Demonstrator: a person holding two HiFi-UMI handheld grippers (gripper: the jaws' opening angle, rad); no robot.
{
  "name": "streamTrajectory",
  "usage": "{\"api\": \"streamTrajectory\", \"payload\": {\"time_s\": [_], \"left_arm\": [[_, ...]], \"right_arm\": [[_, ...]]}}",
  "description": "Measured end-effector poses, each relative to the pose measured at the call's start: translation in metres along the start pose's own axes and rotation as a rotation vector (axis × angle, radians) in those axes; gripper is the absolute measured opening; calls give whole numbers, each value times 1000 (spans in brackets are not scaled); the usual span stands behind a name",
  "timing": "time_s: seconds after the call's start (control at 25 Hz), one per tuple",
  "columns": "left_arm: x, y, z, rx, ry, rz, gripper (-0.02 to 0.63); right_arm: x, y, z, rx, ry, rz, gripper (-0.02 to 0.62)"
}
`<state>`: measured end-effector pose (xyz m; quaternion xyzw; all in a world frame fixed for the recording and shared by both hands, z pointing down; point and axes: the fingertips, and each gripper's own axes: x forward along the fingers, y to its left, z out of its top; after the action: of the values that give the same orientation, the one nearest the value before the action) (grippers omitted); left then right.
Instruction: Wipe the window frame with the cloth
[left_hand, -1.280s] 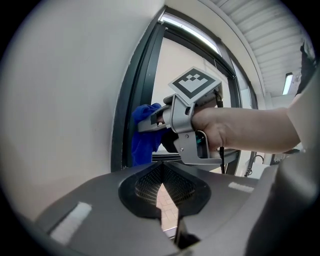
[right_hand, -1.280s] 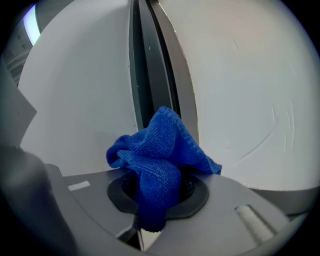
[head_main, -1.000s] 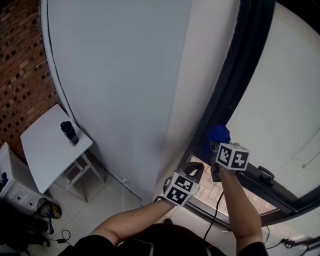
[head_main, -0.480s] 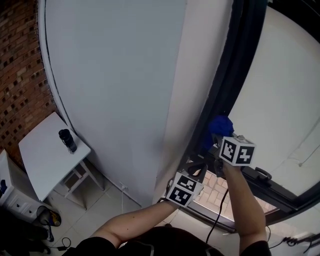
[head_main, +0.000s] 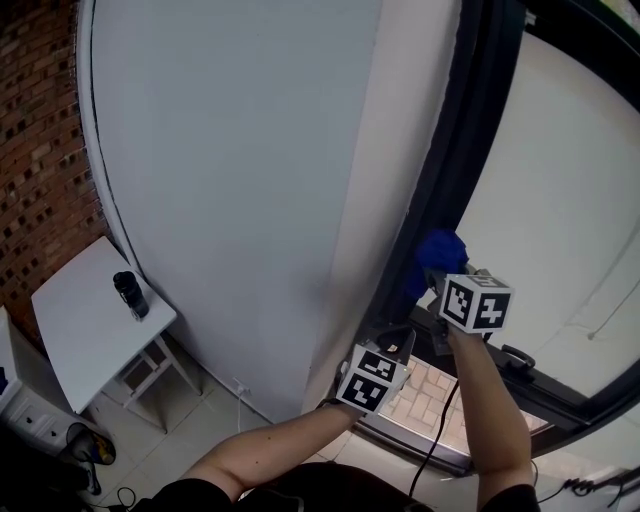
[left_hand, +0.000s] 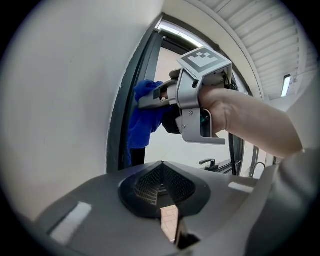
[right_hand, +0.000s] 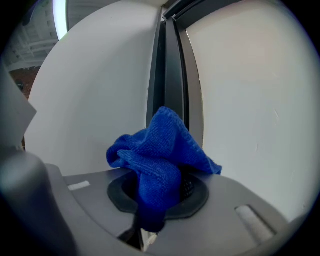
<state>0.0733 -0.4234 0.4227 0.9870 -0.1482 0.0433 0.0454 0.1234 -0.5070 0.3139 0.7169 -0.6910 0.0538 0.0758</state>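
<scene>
Right gripper view: right claw (right_hand: 156, 202) clamps the cloth (right_hand: 159, 147), which hides its tips; left claw (left_hand: 161, 181) sits closed.

The cloth (right_hand: 155, 155) is seen in a deep, even blue with a fine woven texture. The frame (head_main: 455, 180) is finished in black, and the wall (head_main: 230, 150) beside it is painted a plain pale grey-white. At the far left a brick wall (head_main: 40, 120) is shown in red-brown with lighter mortar lines. The table (head_main: 85, 330) is white and the cup (head_main: 127, 293) on it is black. The cubes (head_main: 476, 303) on the left gripper (head_main: 393, 338) and the right gripper (head_main: 432, 280) are marked with black squares on white. The gripper bodies are grey, and the pads (left_hand: 149, 185) are black with a fine grid. The paving (head_main: 425, 385) below the frame is patterned in pinkish brick.
</scene>
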Motion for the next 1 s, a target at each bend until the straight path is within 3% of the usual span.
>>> {"api": "streamTrajectory", "payload": {"time_s": [1.0], "left_arm": [[2, -16, 68, 44, -80, -49, -8]], "right_arm": [[-20, 6, 106, -143, -73, -24, 72]]}}
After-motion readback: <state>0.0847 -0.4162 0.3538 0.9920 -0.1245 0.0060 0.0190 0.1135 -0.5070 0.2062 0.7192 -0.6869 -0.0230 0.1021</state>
